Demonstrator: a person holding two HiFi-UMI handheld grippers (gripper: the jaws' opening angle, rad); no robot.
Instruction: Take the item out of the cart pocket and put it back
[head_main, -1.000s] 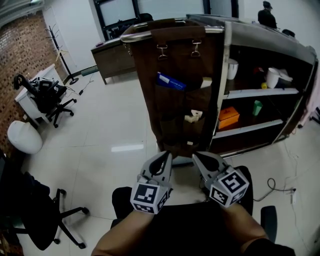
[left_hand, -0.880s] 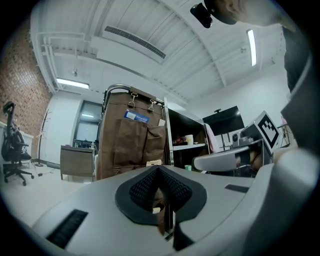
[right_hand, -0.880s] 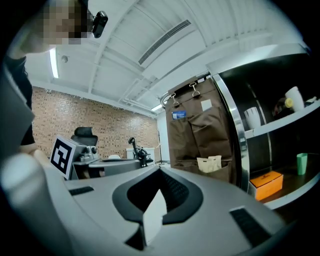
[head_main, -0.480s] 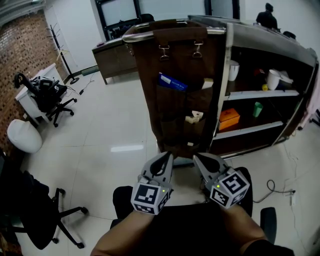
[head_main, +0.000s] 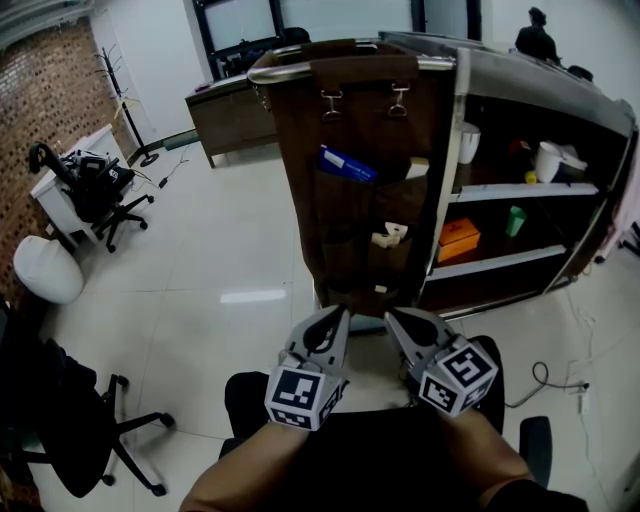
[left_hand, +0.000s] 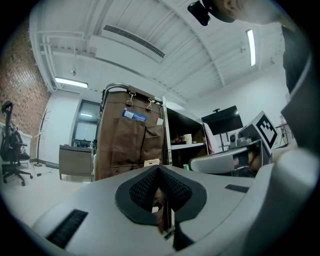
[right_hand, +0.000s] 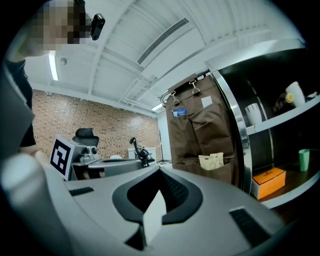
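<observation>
A brown fabric organiser (head_main: 350, 140) hangs by two clips on the end of the cart (head_main: 520, 85). A blue packet (head_main: 347, 164) sticks out of an upper pocket, with a white card (head_main: 416, 168) beside it. A cream item (head_main: 388, 235) sits in a lower pocket. The left gripper (head_main: 338, 313) and right gripper (head_main: 391, 314) are held side by side below the organiser, well short of it. Both are shut and hold nothing. The right gripper view shows the blue packet (right_hand: 179, 113) and cream item (right_hand: 211, 161) ahead. The left gripper view shows the organiser (left_hand: 130, 145) too.
The cart's shelves hold an orange box (head_main: 458, 237), a green cup (head_main: 514, 219) and white cups (head_main: 548, 155). Office chairs (head_main: 100, 200) and a white stool (head_main: 45, 272) stand at left, and a black chair (head_main: 70, 440) is near. Cables (head_main: 560, 375) lie on the floor at right.
</observation>
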